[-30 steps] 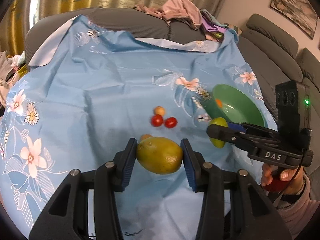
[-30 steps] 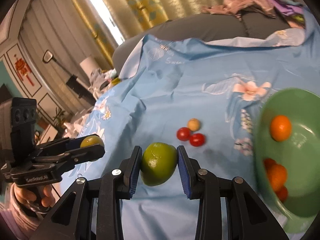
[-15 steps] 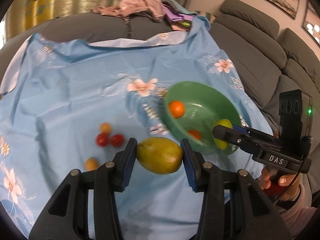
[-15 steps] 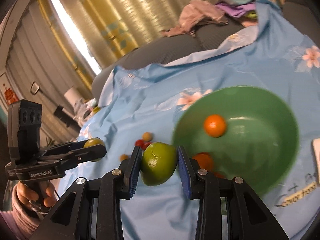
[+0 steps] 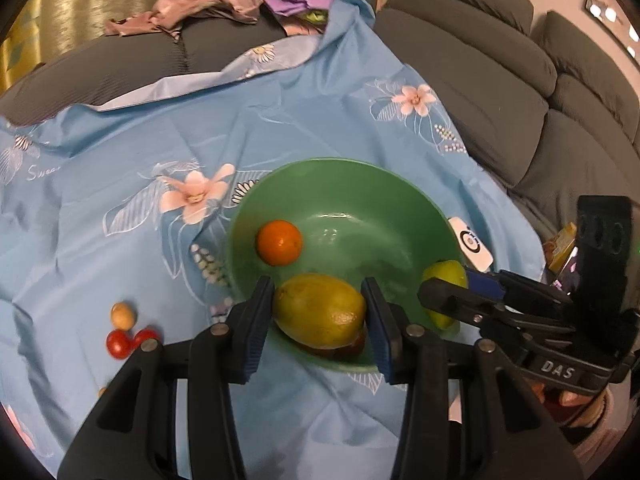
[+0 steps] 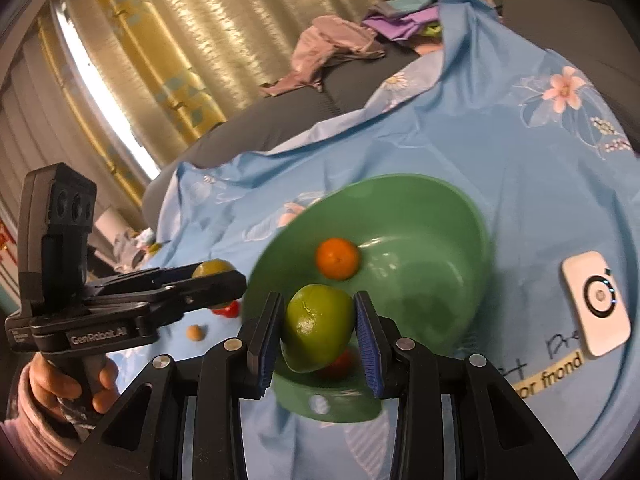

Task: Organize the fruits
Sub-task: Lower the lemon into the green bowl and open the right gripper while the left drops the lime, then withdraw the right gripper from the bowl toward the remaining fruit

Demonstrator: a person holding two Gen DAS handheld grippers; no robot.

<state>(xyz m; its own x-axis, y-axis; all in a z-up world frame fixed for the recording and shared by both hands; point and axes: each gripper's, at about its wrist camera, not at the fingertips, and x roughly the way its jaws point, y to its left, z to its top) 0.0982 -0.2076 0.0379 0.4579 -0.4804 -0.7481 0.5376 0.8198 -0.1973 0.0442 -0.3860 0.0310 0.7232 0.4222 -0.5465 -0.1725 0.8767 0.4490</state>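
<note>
Your left gripper [image 5: 318, 316] is clamped on a yellow-green mango [image 5: 320, 310], its blue pads pressing both ends. Your right gripper [image 6: 316, 326] is clamped the same way on a round green fruit [image 6: 318, 326]. Both fruits hang over the near rim of the green bowl [image 5: 400, 196], just ahead of the jaws. An orange [image 5: 279, 242] sits inside it. Left of your left jaws, cherry tomatoes [image 5: 118, 345] lie on the blue floral cloth [image 5: 120, 152].

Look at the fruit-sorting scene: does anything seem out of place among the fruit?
Yes. A white device lies on the blue cloth beside the green bowl; it is no fruit. Small tomatoes also sit loose on the cloth, outside the bowl.
</note>
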